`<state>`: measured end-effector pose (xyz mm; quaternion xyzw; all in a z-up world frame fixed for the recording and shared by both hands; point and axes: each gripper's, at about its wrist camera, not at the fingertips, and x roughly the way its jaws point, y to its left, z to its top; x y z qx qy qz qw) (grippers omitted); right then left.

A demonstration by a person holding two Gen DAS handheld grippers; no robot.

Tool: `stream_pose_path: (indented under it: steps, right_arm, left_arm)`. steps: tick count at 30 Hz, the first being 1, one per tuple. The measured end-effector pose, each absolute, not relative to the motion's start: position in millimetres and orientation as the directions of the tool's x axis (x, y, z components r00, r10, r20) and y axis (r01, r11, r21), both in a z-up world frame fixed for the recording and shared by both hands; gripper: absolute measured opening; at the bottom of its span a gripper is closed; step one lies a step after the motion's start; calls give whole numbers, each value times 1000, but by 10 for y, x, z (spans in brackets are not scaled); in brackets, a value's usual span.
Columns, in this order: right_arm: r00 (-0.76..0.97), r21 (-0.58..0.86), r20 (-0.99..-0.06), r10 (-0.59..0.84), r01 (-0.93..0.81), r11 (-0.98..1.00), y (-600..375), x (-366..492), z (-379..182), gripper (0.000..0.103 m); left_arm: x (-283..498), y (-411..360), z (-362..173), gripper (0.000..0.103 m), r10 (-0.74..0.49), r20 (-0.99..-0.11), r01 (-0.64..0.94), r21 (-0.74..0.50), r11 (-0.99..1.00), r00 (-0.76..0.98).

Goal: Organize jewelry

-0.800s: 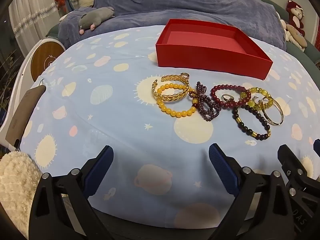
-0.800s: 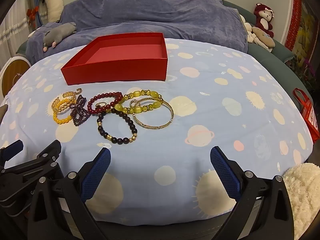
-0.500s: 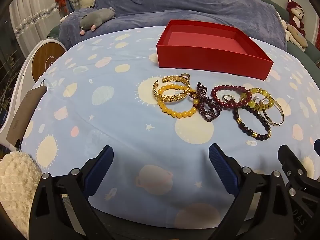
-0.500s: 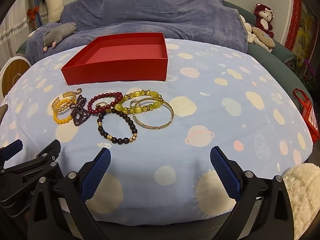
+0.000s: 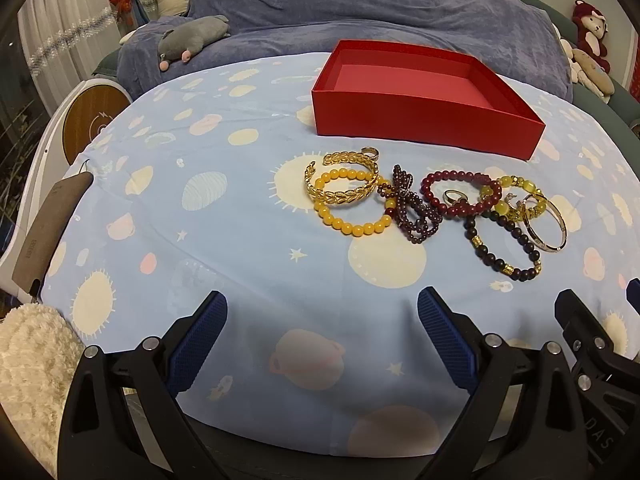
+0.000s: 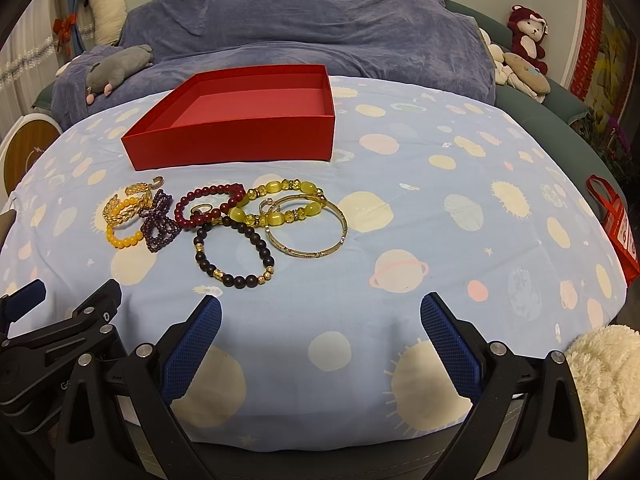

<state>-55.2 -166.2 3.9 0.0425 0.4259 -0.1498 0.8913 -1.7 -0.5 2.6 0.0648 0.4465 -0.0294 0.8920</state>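
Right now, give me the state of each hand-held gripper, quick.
Left hand-held gripper: open, holding nothing, above the blue planet-print cloth.
Right hand-held gripper: open, holding nothing, short of the dark beaded bracelet.

Red bag cut off at right edge.

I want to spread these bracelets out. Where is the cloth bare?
Bare: right of the thin gold bangle, left of the gold leaf cuff, and between the bracelets and both grippers. Crowded: the overlapping row before the red box.
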Motion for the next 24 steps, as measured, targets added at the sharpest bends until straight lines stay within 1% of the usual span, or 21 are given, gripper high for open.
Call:
stream_pose_path:
  steps: [24]
  right_arm:
    - [592, -50, -773, -229, 304, 951, -1663, -547, 33, 96]
  left_arm:
    - [-25, 2, 43, 92, 14, -795, 105, 97, 990, 606]
